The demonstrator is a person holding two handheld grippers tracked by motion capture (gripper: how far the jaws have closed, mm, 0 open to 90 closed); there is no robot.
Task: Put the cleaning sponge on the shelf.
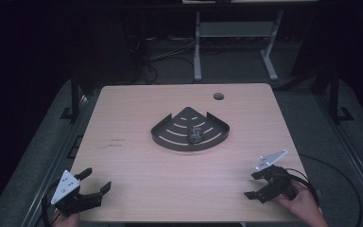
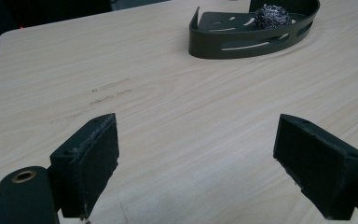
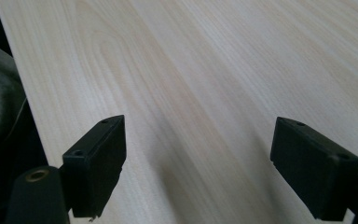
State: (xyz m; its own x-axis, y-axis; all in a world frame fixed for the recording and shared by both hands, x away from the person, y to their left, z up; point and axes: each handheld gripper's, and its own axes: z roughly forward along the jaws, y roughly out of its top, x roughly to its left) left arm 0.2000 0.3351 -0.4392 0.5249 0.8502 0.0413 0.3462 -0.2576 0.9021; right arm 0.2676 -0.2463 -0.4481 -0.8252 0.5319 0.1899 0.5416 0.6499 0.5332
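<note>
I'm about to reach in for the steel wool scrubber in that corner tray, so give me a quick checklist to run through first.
1. Left gripper open, nothing between its jaws: ok.
2. Right gripper open, nothing between its jaws: ok.
3. Steel wool scrubber sits inside the corner tray: ok.
4. Bare table between both grippers and the tray: ok.
5. Tray flat on the table: ok.
6. Scrubber snagged on the tray slots: cannot tell.

Both grippers (image 1: 96, 179) (image 1: 252, 185) low, jaws apart.
</note>
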